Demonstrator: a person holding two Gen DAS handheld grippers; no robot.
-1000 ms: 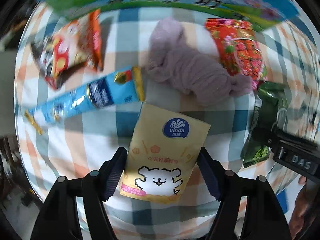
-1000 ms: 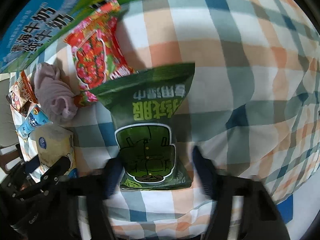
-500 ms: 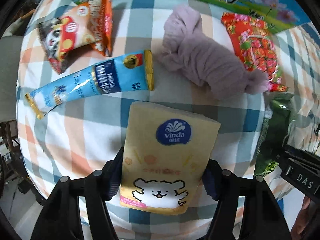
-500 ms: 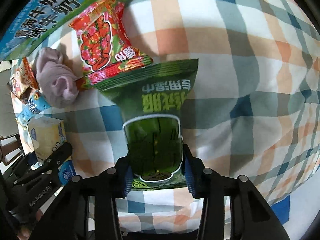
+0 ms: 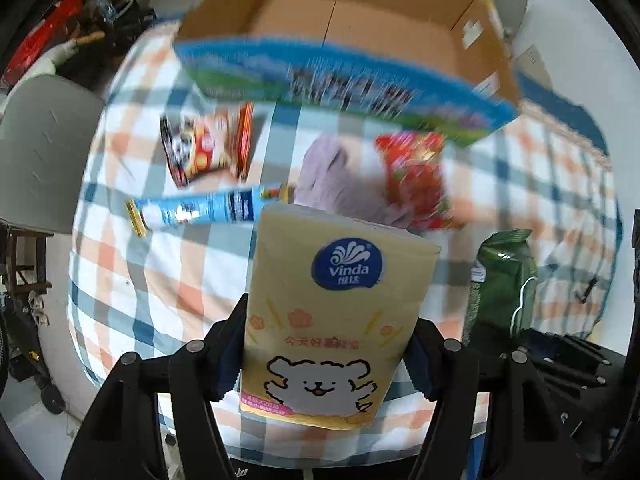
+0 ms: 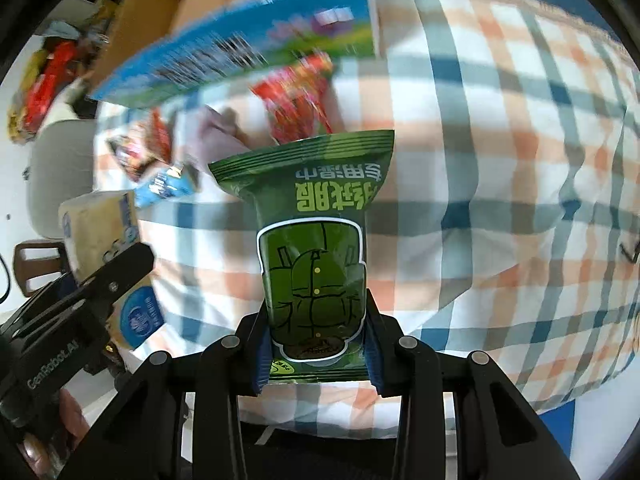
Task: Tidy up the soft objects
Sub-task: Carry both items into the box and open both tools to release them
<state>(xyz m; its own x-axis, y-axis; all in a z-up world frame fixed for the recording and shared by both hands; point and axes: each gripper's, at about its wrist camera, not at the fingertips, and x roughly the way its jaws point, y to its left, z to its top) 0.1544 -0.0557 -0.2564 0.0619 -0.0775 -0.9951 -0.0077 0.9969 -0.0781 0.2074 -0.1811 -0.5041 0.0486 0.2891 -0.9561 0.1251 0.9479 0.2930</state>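
1. Left gripper: the jaws are closed narrow against the two sides of a yellow tissue pack, a soft plastic-wrapped block with a blue round logo and a white cartoon dog. The pack stands up out of the jaws, clear of the counter.
2. Right gripper: the jaws pinch the lower end of a green wet-wipe packet, a glossy crimped-edge pouch printed upside down to this camera. It projects forward from the jaws, lifted off the cloth.
3. Ahead of the left jaws and a little to their left lies a long blue snack stick with gold crimped ends, flat on the cloth. Beyond it lies an orange and black snack bag.
4. Ahead of the left jaws and slightly right sits a mauve knitted cloth bundle, blurred, touching a red floral snack bag.
5. Farther ahead of both jaws stands an open cardboard box, brown inside, with a blue and green printed outer wall; no contents are visible in it.
6. The counter carries a checked cloth in white, orange, blue and grey, slightly wrinkled.
7. Room: a grey chair back stands left of the left jaws. Clutter beyond is too blurred to identify.
8. A hand grips the left tool's handle, seen at the lower left of the right camera view.
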